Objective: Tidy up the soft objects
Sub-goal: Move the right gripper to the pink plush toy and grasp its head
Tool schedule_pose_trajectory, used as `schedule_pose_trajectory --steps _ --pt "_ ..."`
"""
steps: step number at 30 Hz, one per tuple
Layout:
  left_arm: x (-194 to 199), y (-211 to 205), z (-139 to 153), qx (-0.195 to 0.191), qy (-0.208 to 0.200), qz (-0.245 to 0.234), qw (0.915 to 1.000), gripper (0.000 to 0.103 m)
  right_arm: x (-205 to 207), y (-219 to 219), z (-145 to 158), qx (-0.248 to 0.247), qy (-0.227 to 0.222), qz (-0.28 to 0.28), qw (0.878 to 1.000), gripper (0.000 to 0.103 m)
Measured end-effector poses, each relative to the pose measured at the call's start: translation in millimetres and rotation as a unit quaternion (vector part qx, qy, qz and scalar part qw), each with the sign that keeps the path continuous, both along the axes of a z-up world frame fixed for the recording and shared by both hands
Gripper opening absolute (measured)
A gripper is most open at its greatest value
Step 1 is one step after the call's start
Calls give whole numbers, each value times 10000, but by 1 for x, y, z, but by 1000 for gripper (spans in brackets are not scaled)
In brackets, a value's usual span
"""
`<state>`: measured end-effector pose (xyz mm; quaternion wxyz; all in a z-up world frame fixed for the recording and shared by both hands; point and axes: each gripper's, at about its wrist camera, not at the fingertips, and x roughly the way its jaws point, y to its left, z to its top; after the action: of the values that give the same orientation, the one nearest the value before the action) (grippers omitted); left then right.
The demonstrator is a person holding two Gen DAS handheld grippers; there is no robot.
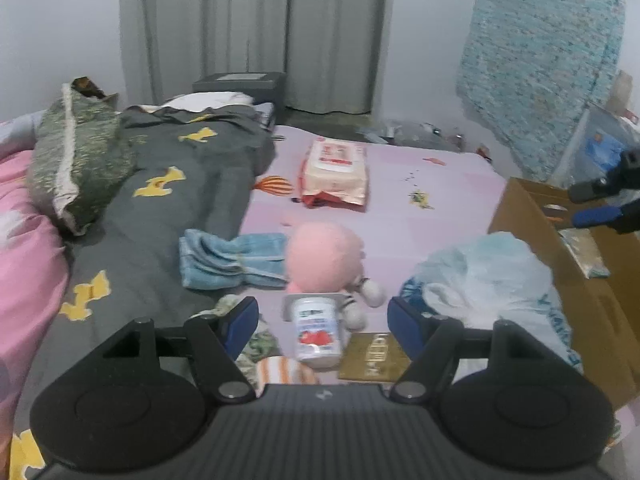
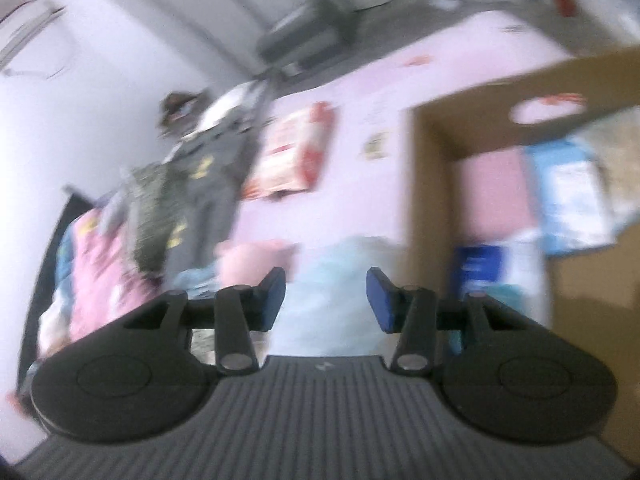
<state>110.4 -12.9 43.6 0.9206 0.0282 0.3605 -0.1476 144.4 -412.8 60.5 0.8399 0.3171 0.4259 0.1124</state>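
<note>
On the lilac bed sheet (image 1: 400, 208) sits a pink plush toy (image 1: 322, 256), with a folded blue towel (image 1: 228, 258) to its left. A yogurt cup (image 1: 318, 332) lies just in front of the toy. My left gripper (image 1: 322, 322) stands open around the cup, its pads clear of it. A pale plastic bag (image 1: 484, 276) lies to the right, beside a cardboard box (image 1: 532, 216). My right gripper (image 2: 326, 300) is open and empty above the bag (image 2: 332, 280), next to the box (image 2: 436, 184); that view is blurred. It also shows over the box, right gripper (image 1: 580, 205).
A grey blanket with yellow shapes (image 1: 180, 184) and a green pillow (image 1: 76, 152) cover the left of the bed. A pack of wipes (image 1: 334, 172) lies further back. A gold flat box (image 1: 374, 356) and a striped cloth (image 1: 280, 370) lie near my left gripper.
</note>
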Motion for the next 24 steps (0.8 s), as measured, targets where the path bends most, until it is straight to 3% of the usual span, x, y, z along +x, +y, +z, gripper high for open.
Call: schedule_pose_trajectory --steps 8,14,19,21,24 --pt "19 18 -12 -69 115 209 9997 71 72 86 -5 190 289 1028 9941 49" --pt "49 10 -26 -276 470 -48 9985 71 124 135 -16 61 508 1498 9874 56" --pt "86 -8 -40 -372 772 -287 9959 71 168 154 -45 17 979 1457 9845 70" --pt "103 -17 -48 -260 884 -247 9954 71 184 154 -62 147 1277 1313 9830 77" --pt "124 -26 -59 -134 998 -166 9948 72 207 150 -91 471 1755 1023 9780 78"
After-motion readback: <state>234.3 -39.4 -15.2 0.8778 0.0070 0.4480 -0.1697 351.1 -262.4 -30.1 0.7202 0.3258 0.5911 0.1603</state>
